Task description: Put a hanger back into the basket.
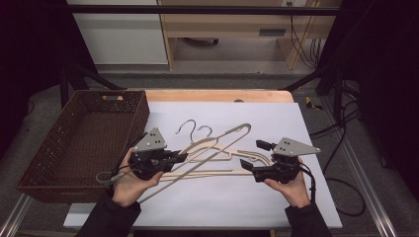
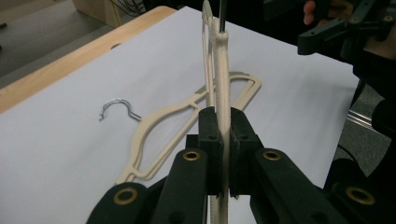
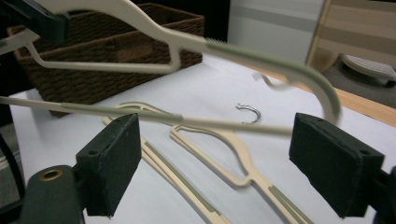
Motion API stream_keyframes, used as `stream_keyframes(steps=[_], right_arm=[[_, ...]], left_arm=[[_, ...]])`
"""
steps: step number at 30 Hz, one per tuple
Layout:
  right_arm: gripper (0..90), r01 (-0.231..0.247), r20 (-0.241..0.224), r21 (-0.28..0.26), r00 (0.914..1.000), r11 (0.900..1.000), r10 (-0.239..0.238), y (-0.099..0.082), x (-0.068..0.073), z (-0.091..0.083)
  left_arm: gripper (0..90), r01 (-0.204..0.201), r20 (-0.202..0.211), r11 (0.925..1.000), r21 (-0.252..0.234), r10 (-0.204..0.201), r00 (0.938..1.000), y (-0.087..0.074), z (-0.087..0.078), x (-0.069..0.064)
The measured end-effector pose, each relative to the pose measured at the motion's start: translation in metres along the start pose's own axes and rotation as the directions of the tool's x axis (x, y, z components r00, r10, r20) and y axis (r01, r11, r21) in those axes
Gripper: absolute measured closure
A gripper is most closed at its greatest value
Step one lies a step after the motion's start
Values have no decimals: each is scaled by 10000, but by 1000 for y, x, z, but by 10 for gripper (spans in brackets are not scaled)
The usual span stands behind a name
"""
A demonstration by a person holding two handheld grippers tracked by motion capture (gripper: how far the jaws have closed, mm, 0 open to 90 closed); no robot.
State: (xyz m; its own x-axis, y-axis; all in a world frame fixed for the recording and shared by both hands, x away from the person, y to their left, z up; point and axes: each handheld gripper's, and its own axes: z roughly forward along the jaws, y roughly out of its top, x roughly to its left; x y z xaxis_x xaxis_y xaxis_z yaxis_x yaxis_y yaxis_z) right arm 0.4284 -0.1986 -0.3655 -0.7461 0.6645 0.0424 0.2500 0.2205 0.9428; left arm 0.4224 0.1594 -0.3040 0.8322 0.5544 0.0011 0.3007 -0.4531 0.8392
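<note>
On the left of the white-covered table (image 1: 207, 202), beside the brown wicker basket (image 1: 84, 143), your left hand-held gripper (image 1: 180, 158) pinches a cream plastic hanger (image 2: 223, 93) lifted off the sheet. Another cream hanger with a metal hook (image 2: 154, 126) lies flat beneath. Your right hand-held gripper (image 1: 252, 154) stands spread, gripping nothing, the raised hanger crossing between its pads.
</note>
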Motion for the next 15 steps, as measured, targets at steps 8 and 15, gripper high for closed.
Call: stream_keyframes(steps=[8, 15], right_arm=[[105, -732, 912, -464, 9928, 9962, 772, -13, -14, -18], [75, -1000, 1698, -639, 9794, 9929, 1095, -19, -20, -30]], left_arm=[[860, 69, -447, 9997, -239, -80, 9990, 20, -25, 21], [860, 372, -685, 9963, -773, -425, 9967, 24, -54, 48]])
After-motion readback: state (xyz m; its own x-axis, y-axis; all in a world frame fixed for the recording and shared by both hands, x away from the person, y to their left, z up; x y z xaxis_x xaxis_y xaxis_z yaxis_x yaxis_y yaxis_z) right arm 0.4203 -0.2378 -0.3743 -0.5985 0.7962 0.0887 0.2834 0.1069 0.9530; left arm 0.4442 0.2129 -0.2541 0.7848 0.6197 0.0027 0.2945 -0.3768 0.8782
